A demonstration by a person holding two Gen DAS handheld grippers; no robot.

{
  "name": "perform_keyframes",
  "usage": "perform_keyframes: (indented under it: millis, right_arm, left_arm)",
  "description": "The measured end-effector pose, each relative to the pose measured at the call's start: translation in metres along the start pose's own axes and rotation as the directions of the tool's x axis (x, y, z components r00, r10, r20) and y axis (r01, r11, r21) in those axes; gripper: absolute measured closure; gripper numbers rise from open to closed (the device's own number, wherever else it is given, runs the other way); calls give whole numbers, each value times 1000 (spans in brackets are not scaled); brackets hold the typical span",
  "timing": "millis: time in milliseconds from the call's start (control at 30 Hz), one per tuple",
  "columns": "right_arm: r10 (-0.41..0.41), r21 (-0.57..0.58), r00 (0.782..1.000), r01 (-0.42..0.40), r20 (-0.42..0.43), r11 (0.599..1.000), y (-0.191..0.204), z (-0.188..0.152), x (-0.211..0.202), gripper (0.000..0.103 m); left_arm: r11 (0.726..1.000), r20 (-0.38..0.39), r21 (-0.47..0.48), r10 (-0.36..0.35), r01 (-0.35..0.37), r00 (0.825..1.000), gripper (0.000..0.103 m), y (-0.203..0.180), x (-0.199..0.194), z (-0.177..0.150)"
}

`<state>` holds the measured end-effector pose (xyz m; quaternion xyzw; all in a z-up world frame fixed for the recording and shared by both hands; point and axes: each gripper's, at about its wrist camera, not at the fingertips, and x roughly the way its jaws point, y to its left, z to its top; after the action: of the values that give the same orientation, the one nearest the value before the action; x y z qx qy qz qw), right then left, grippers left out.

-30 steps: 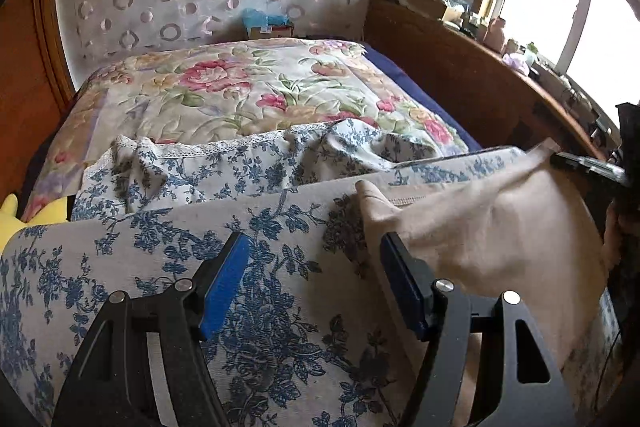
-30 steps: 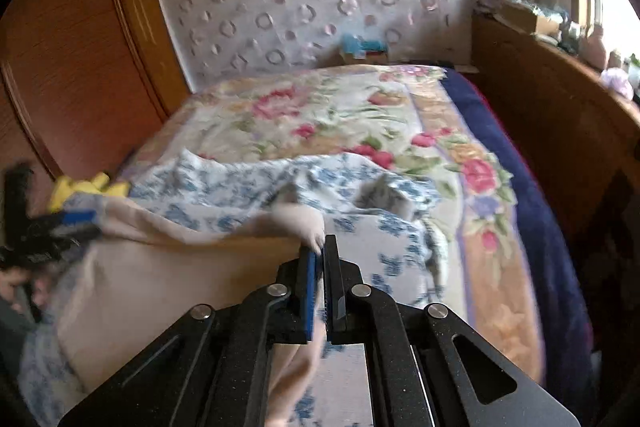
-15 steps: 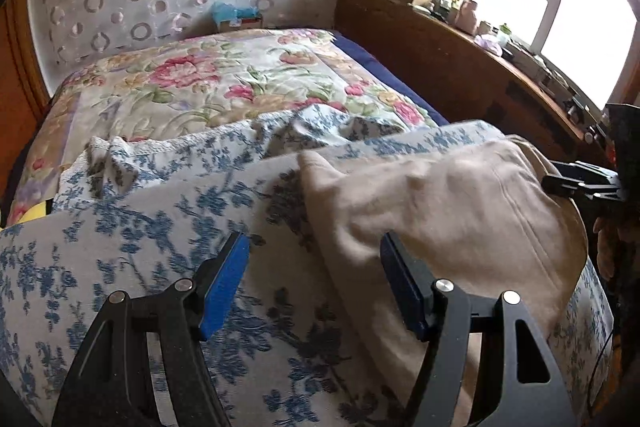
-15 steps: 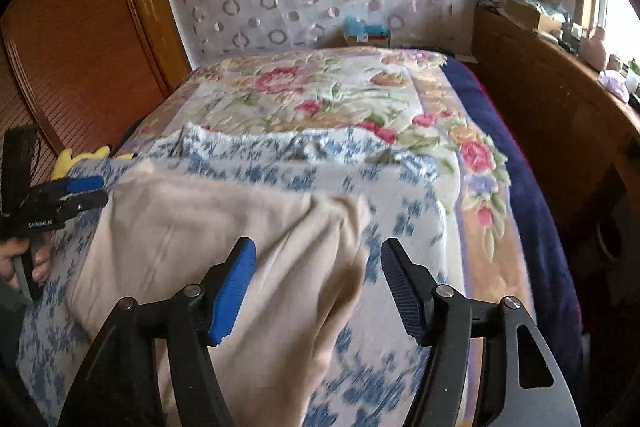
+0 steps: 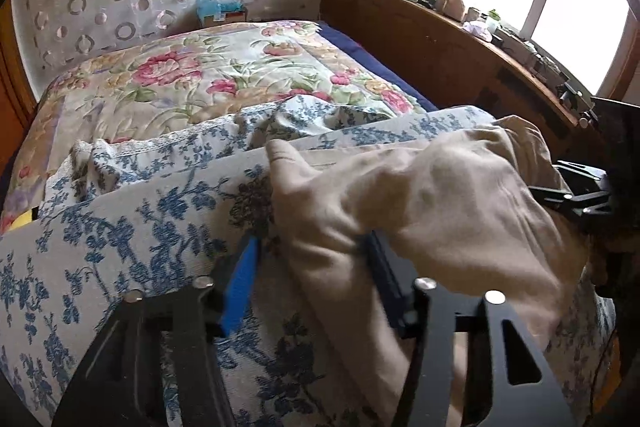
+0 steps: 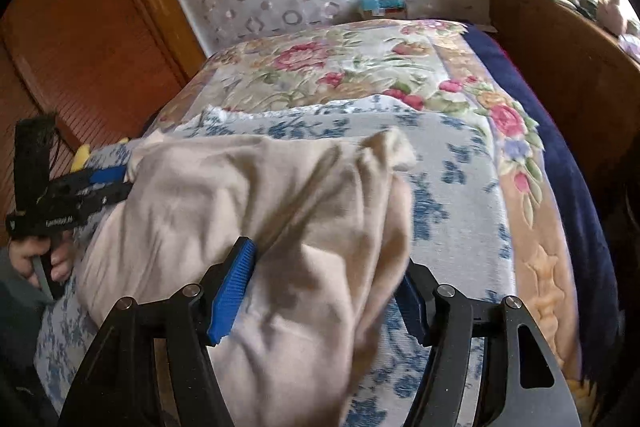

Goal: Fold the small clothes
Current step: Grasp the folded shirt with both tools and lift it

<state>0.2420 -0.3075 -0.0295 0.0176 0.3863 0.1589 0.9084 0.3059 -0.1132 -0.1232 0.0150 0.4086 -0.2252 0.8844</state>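
A beige garment (image 5: pixel 440 211) lies rumpled on a blue-flowered cushion (image 5: pixel 120 239). My left gripper (image 5: pixel 312 263) is open, its jaws set around the garment's near left edge; cloth drapes over the right finger. In the right wrist view the same beige garment (image 6: pixel 260 195) bulges up between the jaws of my open right gripper (image 6: pixel 328 275). The left gripper (image 6: pixel 100 183) also shows there at the garment's left edge. The right gripper's black frame (image 5: pixel 576 191) shows at the right of the left wrist view.
The blue-flowered cushion (image 6: pixel 460 195) sits on a bed with a floral quilt (image 5: pixel 208 75). A wooden ledge with small items (image 5: pixel 460 27) runs along the right under a window. A wooden door (image 6: pixel 80 39) is at the left. A blue box (image 5: pixel 220 11) sits by the far wall.
The right gripper let go of the garment's corner and opened, then dropped back over the cloth. The left gripper moved forward so its jaws now straddle the garment's edge. The garment has bunched up.
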Motion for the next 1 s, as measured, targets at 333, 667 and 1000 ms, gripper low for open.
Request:
perform_keyframes:
  millis: [333,667,1000]
  right_arm:
    - [75,-56,997,-75,2,996,-4,1,12,79]
    - [109,-186,983,-81,148,979,21,18,-29,83]
    - [250,-441,959,-168,135,882,111,68,-2,83]
  left_arm:
    - [995,0,-60,-82,82,997,93,-5,-11,3]
    - [993,254,-72,-69,90,965,95,-5,-118,-8]
    - [972,355,-221,162,-86,921,95,70,-201,-67]
